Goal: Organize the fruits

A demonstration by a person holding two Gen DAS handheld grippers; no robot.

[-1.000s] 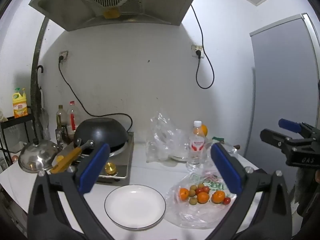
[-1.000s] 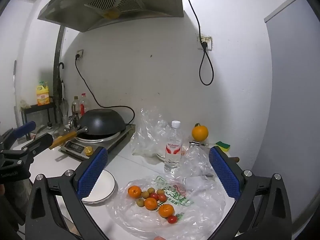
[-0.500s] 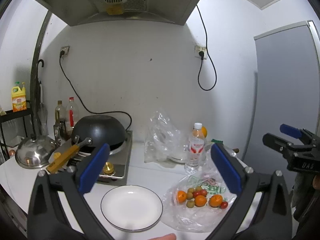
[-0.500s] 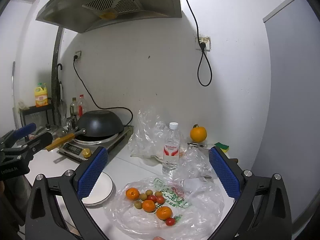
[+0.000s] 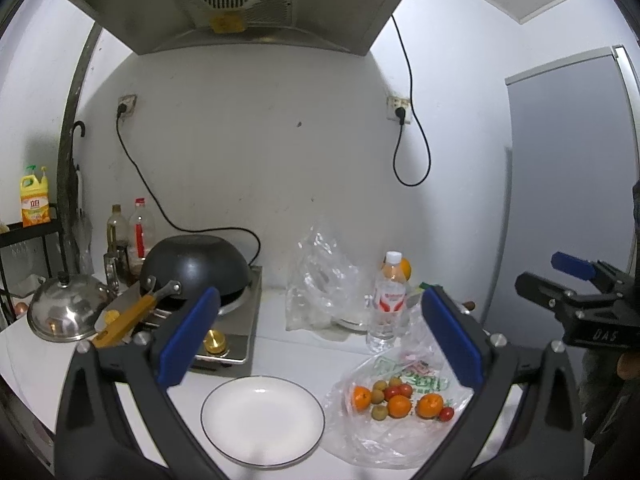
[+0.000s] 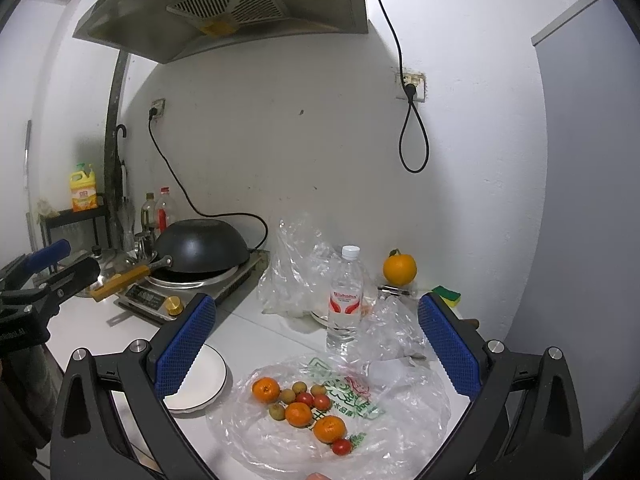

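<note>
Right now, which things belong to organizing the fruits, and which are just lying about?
Job: small fruits on the flat plastic bag; white plate; large orange.

Lying about: wok; water bottle; pot lid; sponge; detergent bottle.

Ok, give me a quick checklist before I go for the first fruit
1. Right gripper open, nothing between the fingers: ok.
2. Left gripper open and empty: ok.
3. Plate empty, ready for fruit: ok.
4. Fruits exposed on the flat bag, not covered: ok.
5. Nearest tangerine has a cherry tomato touching it; clean grasp: cannot tell.
6. Bottle stands behind the bag, clear of the path to the plate: ok.
</note>
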